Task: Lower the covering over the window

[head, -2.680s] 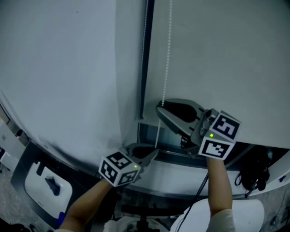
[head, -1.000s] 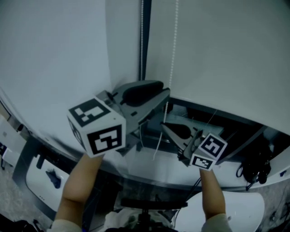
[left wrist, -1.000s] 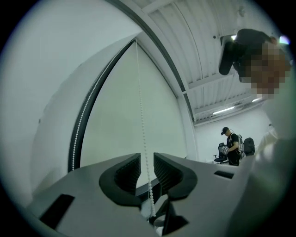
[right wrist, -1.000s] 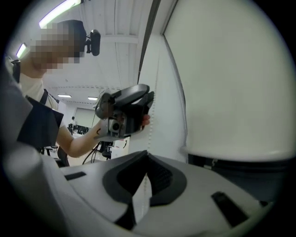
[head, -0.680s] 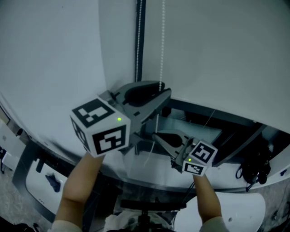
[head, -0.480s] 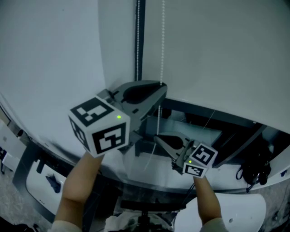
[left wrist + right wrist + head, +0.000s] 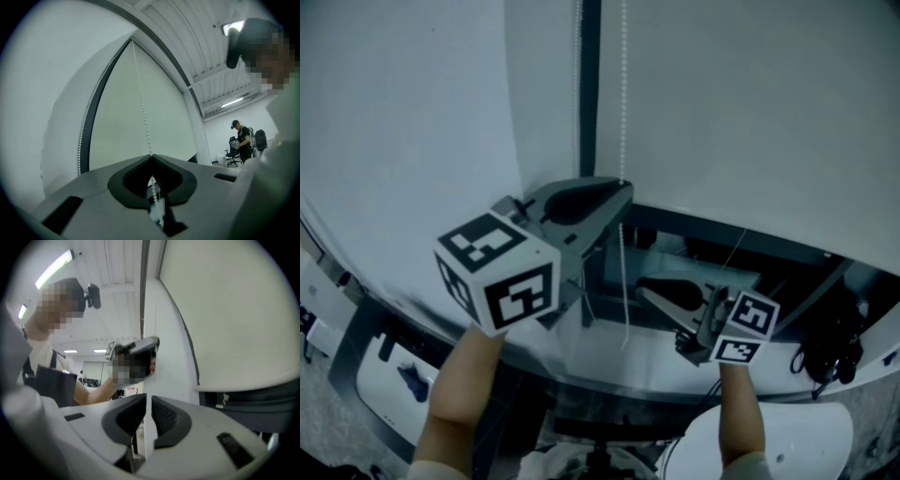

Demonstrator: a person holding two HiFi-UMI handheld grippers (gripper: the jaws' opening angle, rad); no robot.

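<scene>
A pale roller blind point(image 7: 750, 112) covers the upper window, and its lower edge sits above a dark open strip point(image 7: 787, 267). A white bead chain point(image 7: 623, 84) hangs beside it. My left gripper point(image 7: 622, 192) has just been closing and is shut on this chain, whose beads run between its jaws point(image 7: 151, 157). The chain's lower end point(image 7: 623, 319) dangles free beneath it. Lower and to the right, my right gripper point(image 7: 645, 291) has just been opening. Its jaws stand slightly apart with nothing between them point(image 7: 147, 401), clear of the chain.
A dark vertical frame strip point(image 7: 591, 94) and a second bead strand point(image 7: 578, 84) run left of the held chain. A white wall point(image 7: 412, 122) fills the left. Black cables point(image 7: 830, 352) and a white chair point(image 7: 759, 450) lie below right. A person point(image 7: 241, 140) stands far off.
The left gripper closed on the bead chain. The right gripper let the chain go and shifted right, away from it; the chain's lower part now hangs loose.
</scene>
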